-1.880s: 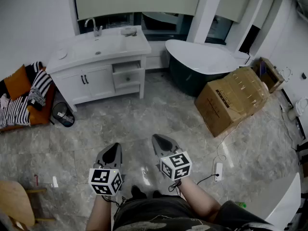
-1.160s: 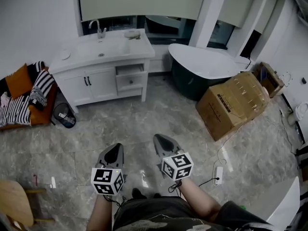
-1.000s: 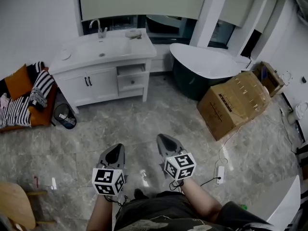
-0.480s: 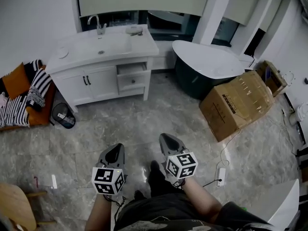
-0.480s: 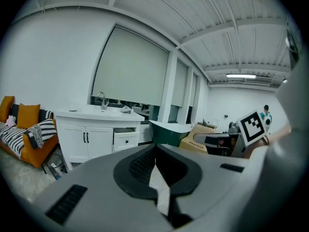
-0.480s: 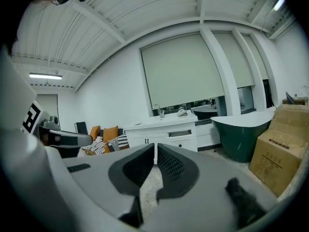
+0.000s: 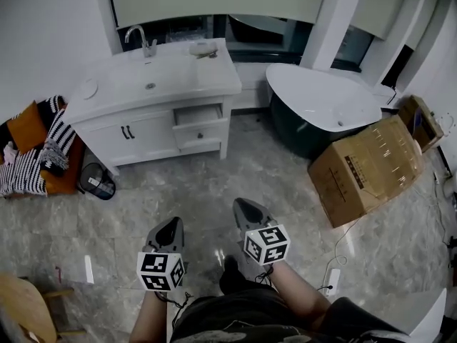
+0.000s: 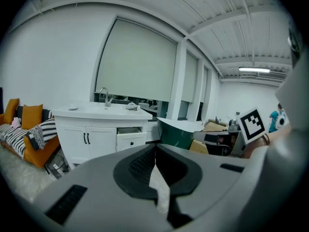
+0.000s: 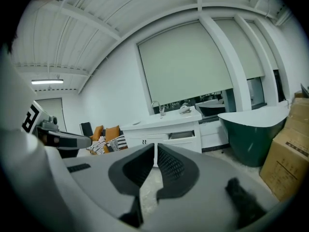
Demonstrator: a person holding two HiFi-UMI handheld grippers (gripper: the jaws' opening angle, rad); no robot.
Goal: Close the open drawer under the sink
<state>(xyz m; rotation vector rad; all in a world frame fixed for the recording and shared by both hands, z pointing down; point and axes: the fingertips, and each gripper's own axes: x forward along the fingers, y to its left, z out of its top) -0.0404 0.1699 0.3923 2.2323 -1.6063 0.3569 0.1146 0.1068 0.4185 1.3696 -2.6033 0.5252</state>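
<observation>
Against the far wall stands a glossy white vanity [image 7: 136, 133], its boxy drawer [image 7: 201, 116] jutting open at the right end, under the worktop. Nearer, above veined grey stone floor [image 7: 235, 174], left tongs [image 7: 171, 224] and right tongs [image 7: 241, 206] point forward, both pinched together, empty.

The grey marbled floor [image 7: 214, 181] I stand on carries a white vanity cabinet [image 7: 139, 134] at the far left. A bathtub [image 7: 321, 98] stands to its right, and a cardboard box [image 7: 368, 170] sits nearer on the right. A black bin [image 7: 96, 182] lies just beside the cabinet's left end. A white power strip [image 7: 333, 280] lies near right.
</observation>
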